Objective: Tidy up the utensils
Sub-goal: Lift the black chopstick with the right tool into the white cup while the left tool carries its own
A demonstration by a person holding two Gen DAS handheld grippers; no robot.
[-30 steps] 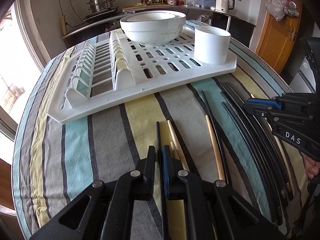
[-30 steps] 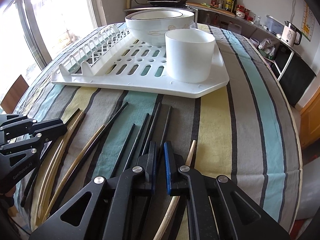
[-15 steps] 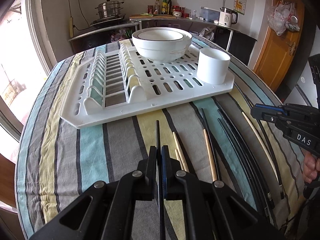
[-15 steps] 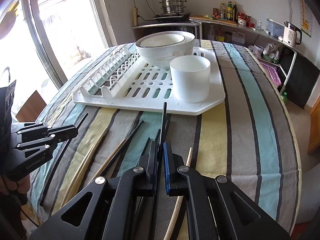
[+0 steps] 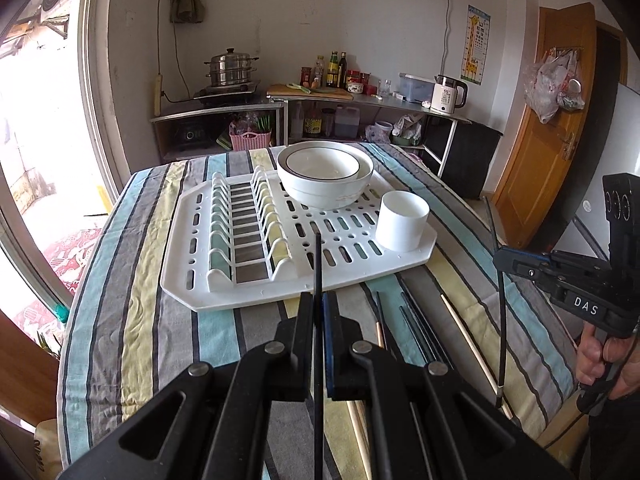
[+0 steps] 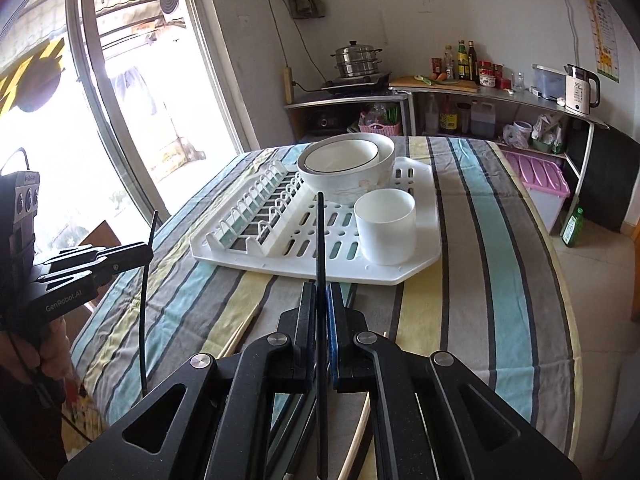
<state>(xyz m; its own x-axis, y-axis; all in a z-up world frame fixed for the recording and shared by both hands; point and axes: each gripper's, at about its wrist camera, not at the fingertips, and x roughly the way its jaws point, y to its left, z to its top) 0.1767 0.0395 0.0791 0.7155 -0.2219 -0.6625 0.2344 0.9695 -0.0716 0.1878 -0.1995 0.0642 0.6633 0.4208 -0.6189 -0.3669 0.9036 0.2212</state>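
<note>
My left gripper [image 5: 318, 302] is shut on a thin black chopstick [image 5: 317, 264] that sticks out forward above the striped table. My right gripper [image 6: 321, 292] is shut on a second black chopstick [image 6: 320, 240], held the same way. Each gripper also shows in the other's view, the right gripper [image 5: 500, 257] at the right edge and the left gripper [image 6: 149, 251] at the left, both with their sticks hanging across the fingers. Several black and wooden chopsticks [image 5: 416, 320] lie on the cloth below. A white cup [image 6: 385, 230] stands on the near right corner of the white drying rack [image 5: 248, 296].
Stacked white bowls [image 5: 324, 176] sit at the back of the rack, beside its plate slots [image 5: 244, 228]. The striped table [image 5: 132, 300] ends near a window on the left. A counter with a kettle [image 5: 448, 94], bottles and a steamer pot lines the far wall. A person's hand [image 5: 600, 354] holds the right gripper's handle.
Both grippers have risen well above the table, each lifting a black chopstick off the cloth. The rack and cup now look farther away and lower in both views.
</note>
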